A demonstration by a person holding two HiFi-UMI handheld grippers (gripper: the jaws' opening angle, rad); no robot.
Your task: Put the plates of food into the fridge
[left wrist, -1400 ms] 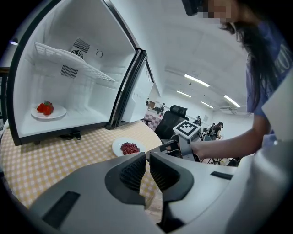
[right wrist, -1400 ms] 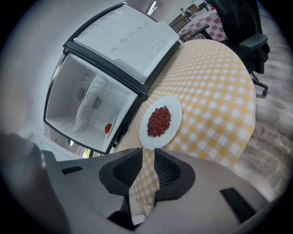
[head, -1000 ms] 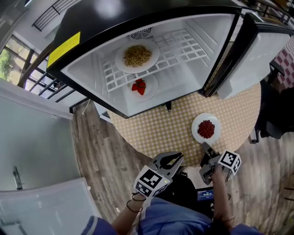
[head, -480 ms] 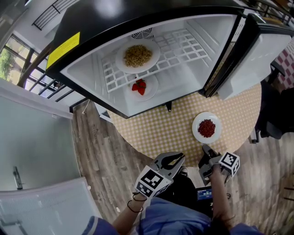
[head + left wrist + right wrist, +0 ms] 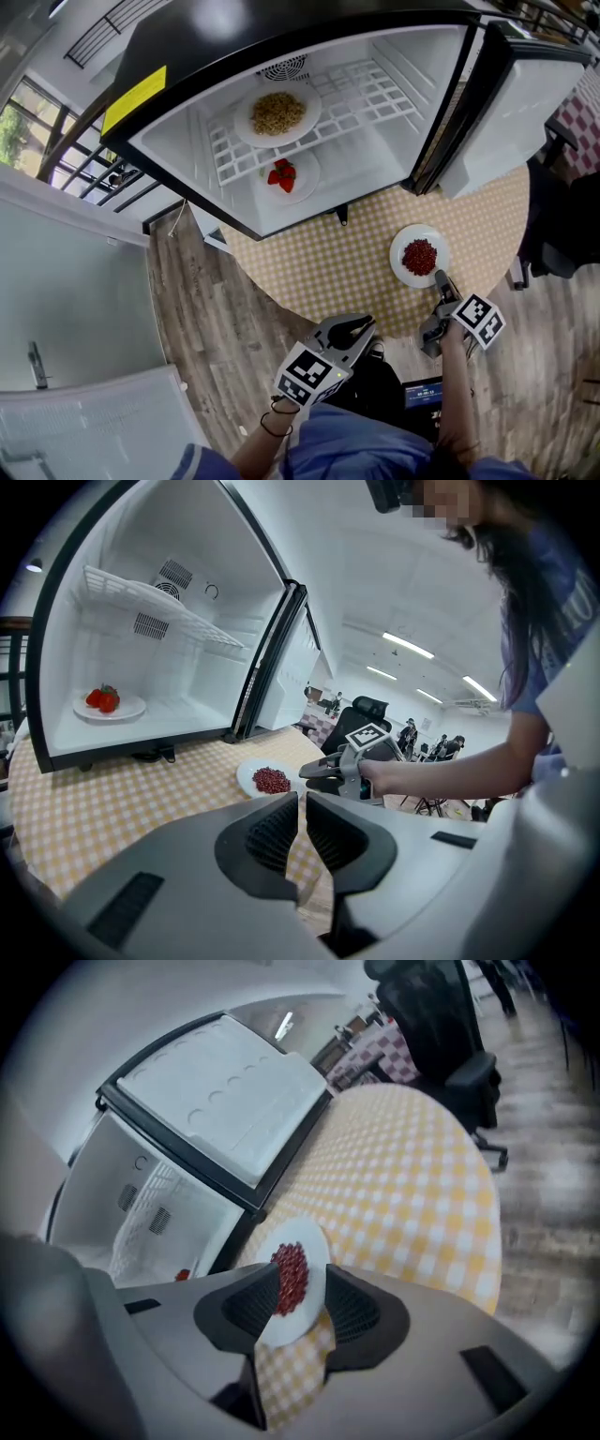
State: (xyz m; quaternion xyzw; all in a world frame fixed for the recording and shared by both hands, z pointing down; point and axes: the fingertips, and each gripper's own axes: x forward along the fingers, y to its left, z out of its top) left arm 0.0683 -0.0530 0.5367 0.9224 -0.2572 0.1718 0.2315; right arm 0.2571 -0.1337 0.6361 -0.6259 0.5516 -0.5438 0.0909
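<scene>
Head view, yellow fridge label (image 5: pixel 131 98) unreadable, left tongs (image 5: pixel 366 323) pressed together — right tongs (image 5: pixel 439 278) just opened, spread, plate (image 5: pixel 397 255) rim between them

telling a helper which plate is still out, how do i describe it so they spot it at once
Find the open black fridge on the round, yellow-checked table. On the table near the fridge door lies a white plate heaped with small dark red pieces. It is the only plate outside the fridge; the noodle plate and strawberry plate sit inside.
</scene>
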